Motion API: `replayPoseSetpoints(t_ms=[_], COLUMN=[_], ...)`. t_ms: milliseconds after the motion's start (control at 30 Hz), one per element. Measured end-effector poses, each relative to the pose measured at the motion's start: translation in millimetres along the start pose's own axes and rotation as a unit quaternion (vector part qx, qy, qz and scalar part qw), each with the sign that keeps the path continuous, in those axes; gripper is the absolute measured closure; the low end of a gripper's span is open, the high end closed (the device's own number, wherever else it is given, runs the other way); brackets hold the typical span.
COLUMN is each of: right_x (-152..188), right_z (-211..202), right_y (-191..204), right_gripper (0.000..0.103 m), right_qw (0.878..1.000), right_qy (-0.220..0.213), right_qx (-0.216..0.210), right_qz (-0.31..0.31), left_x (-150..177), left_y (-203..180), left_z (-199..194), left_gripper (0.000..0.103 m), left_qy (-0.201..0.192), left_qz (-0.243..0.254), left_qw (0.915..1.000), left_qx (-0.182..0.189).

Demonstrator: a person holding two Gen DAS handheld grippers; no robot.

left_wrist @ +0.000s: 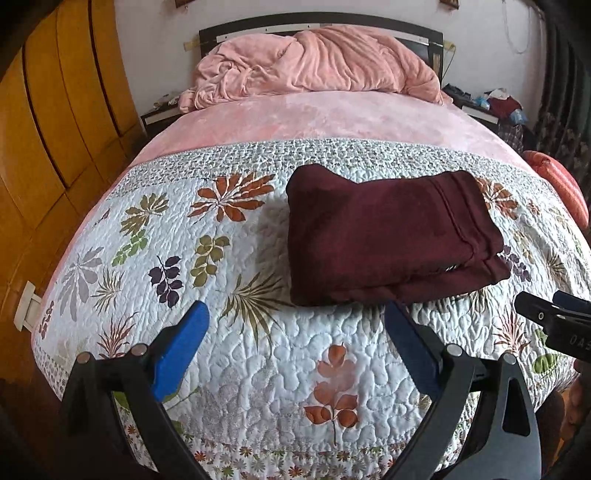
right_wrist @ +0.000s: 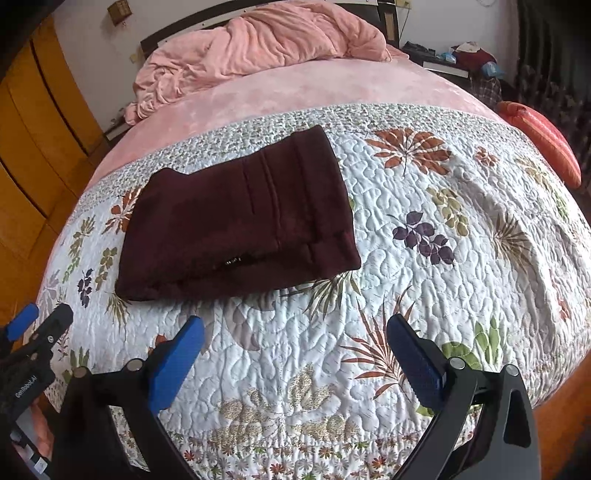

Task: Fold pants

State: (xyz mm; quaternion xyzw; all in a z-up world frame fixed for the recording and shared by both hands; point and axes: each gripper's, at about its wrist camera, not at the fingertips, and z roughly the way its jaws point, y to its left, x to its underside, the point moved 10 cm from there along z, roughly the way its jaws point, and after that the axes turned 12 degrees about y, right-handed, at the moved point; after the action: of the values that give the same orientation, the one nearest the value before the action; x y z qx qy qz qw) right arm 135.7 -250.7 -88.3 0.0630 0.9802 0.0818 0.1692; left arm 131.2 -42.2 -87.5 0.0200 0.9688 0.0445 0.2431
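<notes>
The folded pants point(left_wrist: 391, 232) lie on the quilt point(left_wrist: 258, 350) across the bed's foot. A heaped blanket point(left_wrist: 317, 62) sits at twelve o'clock by the headboard point(left_wrist: 258, 31), a wardrobe point(left_wrist: 55, 122) at nine.

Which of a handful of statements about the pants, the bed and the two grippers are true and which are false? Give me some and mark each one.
1. The maroon pants lie folded into a compact bundle on the floral quilt. True.
2. The left gripper is shut on the pants. False: its fingers are spread apart, short of the near edge of the pants, holding nothing.
3. A crumpled pink blanket is heaped at the headboard end of the bed. True.
4. The right gripper is clamping the quilt. False: it is open above the quilt.
5. The pants hang over the bed's edge. False: they rest fully on the quilt.
</notes>
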Motion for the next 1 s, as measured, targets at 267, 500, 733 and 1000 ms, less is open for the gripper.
replayPoseSetpoints(t_ms=[267,500,733,1000], right_x=[4.5,2.8,-0.6,-3.6], right_z=[11.4,13.9,18.1,26.7], right_y=[-1.0,-0.3,3.8,8.3], right_gripper=[0.004,0.004,0.004,0.004], right_qw=[1.000,1.000,1.000,1.000], right_qy=[0.016,0.016,0.018,0.024], right_qx=[-0.003,0.000,0.003,0.003], right_qz=[0.004,0.000,-0.006,-0.012], left_x=[4.6,4.6,6.6,10.0], left_y=[-3.7,-3.3,-3.6,-2.4], left_z=[7.5,10.0,16.1,29.2], left_gripper=[0.008,0.007,0.007,0.007], left_qy=[0.014,0.018,0.028,0.046], left_qz=[0.008,0.006,0.008,0.003], left_qw=[0.9999,0.9998,0.9996,0.9989], left_qx=[-0.002,-0.002,-0.003,0.004])
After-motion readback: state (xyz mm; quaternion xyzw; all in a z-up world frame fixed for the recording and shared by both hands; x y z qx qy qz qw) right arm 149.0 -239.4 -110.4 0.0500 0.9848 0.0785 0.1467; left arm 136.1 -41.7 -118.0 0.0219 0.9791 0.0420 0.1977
